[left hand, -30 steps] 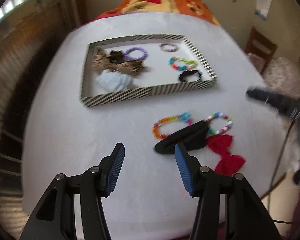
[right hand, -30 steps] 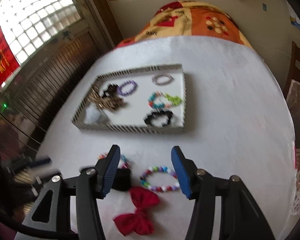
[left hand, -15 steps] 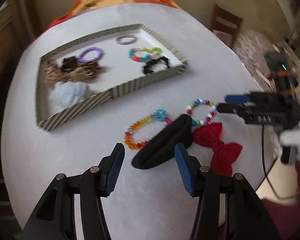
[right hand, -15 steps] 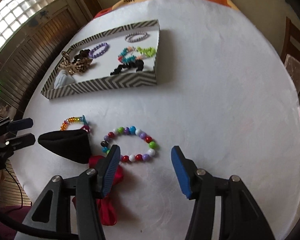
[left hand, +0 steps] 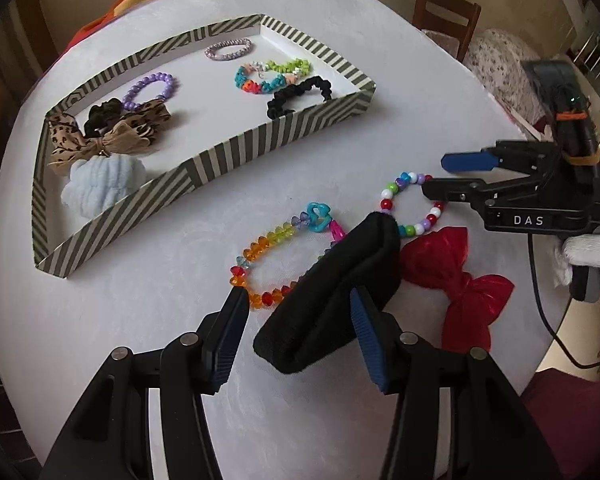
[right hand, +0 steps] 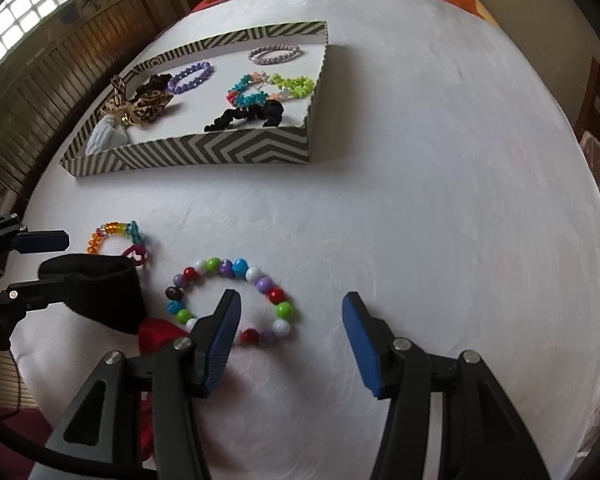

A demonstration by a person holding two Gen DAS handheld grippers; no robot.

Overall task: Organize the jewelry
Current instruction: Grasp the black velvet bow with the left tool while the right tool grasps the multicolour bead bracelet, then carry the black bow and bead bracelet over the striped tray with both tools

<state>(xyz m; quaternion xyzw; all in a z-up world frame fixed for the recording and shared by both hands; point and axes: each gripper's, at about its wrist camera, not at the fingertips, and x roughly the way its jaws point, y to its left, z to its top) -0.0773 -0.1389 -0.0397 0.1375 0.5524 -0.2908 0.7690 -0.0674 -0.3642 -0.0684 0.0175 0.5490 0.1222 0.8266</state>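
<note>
Tabletop (right hand: 440,184), white and rounded, carries everything; its near rim curves away just beside the loose pieces, while a broad bare stretch lies to the right of the striped tray (right hand: 204,152) in the right wrist view. The tray sits toward the far side and already holds bows, a pale blue scrunchie (left hand: 102,184), a black scrunchie (left hand: 298,94) and several bracelets, with bare floor showing in its middle.

Four pieces lie outside it, near the front edge: a black velvet pouch (left hand: 332,292), a red bow (left hand: 456,280), a round-bead bracelet (right hand: 230,300) and a rainbow crystal bracelet (left hand: 278,256). The pouch overlaps the crystal bracelet's right side and touches the red bow.

Judging by this, the step in hand is picking up the leftover pieces, roughly halfway through the sorting. The left tool (left hand: 296,332) is spread wide with the pouch between its fingers, its right finger against the pouch flank, nothing clamped. The right tool (right hand: 290,334) is also wide open, its left finger lying over the near arc of the round-bead bracelet, its right finger well outside the loop.

The next move likely calls for each tool to close on its piece and lift over the tray's near wall, which stands between the pieces and the free floor. Lifting the pouch may drag the crystal bracelet; the two tools work near each other, so room between them is tight.
</note>
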